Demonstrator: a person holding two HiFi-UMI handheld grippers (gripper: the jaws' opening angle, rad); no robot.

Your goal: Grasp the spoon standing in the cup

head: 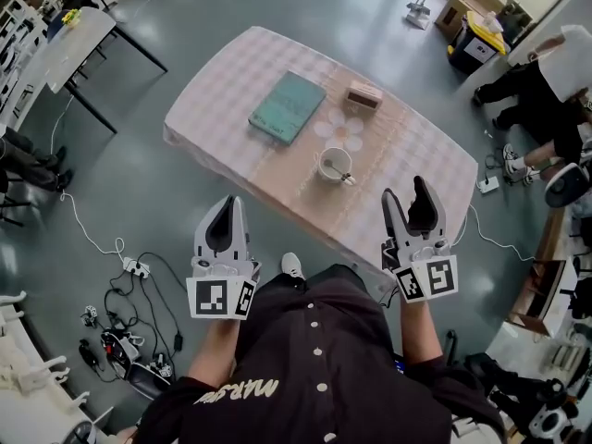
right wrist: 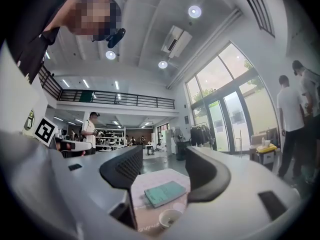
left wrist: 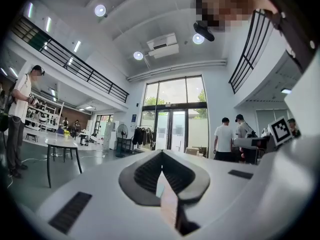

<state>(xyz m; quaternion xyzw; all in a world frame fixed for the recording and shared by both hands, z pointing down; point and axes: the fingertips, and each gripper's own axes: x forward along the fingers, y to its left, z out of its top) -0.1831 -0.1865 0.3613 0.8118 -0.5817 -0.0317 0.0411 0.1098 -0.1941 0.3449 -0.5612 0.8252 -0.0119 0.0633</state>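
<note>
A white cup (head: 334,166) stands on the checked tablecloth (head: 231,81), near the table's front edge. A spoon (head: 345,178) rests in it, its handle leaning over the right rim. My left gripper (head: 226,213) hovers off the table's near-left edge, shut and holding nothing; its own view shows its fingertips (left wrist: 161,154) meeting, with the room beyond. My right gripper (head: 405,192) hangs over the front edge, right of the cup, and is open. Between its jaws in the right gripper view (right wrist: 162,159) I see the cup (right wrist: 170,217) low down.
A teal book (head: 288,106) (right wrist: 165,193), a small wooden box (head: 363,95) and a flower-shaped coaster (head: 339,129) lie behind the cup. Cables and a power strip (head: 135,266) litter the floor at left. A seated person (head: 541,81) is at the right.
</note>
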